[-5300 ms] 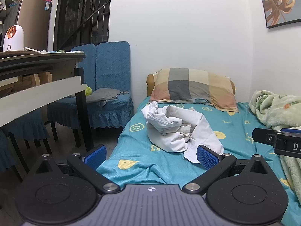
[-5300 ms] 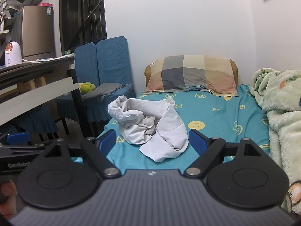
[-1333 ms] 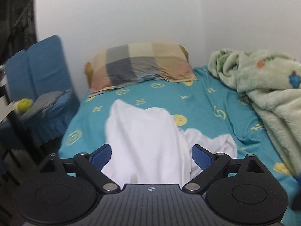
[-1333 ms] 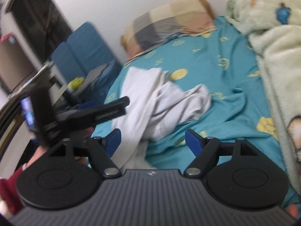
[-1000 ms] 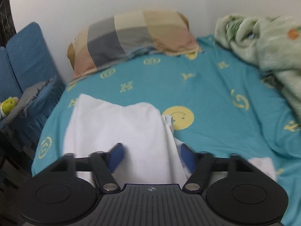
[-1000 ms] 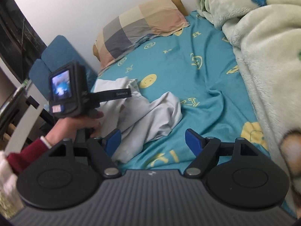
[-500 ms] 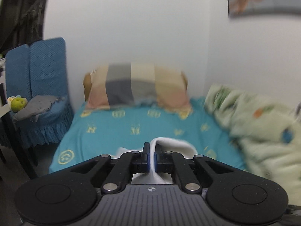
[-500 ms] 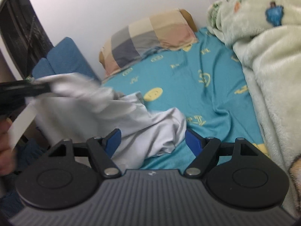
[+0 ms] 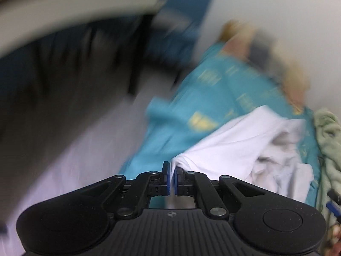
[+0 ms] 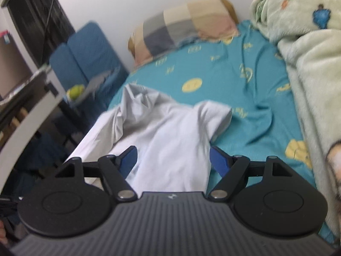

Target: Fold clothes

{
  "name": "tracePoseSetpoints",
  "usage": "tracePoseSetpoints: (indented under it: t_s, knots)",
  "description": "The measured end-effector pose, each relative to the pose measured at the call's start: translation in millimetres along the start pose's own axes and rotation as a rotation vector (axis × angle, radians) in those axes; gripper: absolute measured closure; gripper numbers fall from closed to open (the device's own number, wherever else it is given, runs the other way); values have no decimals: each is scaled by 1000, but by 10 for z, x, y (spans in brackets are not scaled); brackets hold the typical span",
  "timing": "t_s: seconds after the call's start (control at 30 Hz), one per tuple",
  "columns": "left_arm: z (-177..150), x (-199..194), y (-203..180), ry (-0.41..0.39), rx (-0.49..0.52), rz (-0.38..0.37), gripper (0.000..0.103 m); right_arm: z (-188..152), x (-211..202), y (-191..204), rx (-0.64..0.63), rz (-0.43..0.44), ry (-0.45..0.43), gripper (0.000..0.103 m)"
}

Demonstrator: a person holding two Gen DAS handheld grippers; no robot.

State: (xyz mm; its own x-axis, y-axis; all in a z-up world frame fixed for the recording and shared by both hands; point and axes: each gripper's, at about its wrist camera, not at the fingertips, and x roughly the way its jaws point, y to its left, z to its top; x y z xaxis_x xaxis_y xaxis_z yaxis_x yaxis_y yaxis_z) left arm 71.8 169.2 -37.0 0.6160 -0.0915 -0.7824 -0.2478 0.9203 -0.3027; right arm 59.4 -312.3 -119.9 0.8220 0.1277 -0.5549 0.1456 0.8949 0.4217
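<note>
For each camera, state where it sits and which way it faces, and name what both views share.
Left wrist: on the left gripper, tilted, blurred, facing the bed's edge and floor; jaws shut on the white garment.
Right wrist: on the right gripper, facing up the bed toward the checked pillow; jaws open over the garment.
Shared: garment, teal sheet, pillow, green blanket.

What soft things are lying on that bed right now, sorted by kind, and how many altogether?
White garment: 1
Checked pillow: 1
Pale green fleece blanket: 1
Total: 3
</note>
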Motion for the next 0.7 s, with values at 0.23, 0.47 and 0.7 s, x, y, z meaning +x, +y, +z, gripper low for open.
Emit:
tracePoseSetpoints:
  t_s: [0.23,0.47,0.7]
  knots:
    - [73,-209,-180,-82,126,-2,69,-36,-33,-35,11,-44,18,26]
    - [31,-146,-707,-206,282,24,40,11,71,-89,52,-55,42,26]
    - [325,46,-1146,-314,296,64,22,96,324,-151,26,-82,28,26]
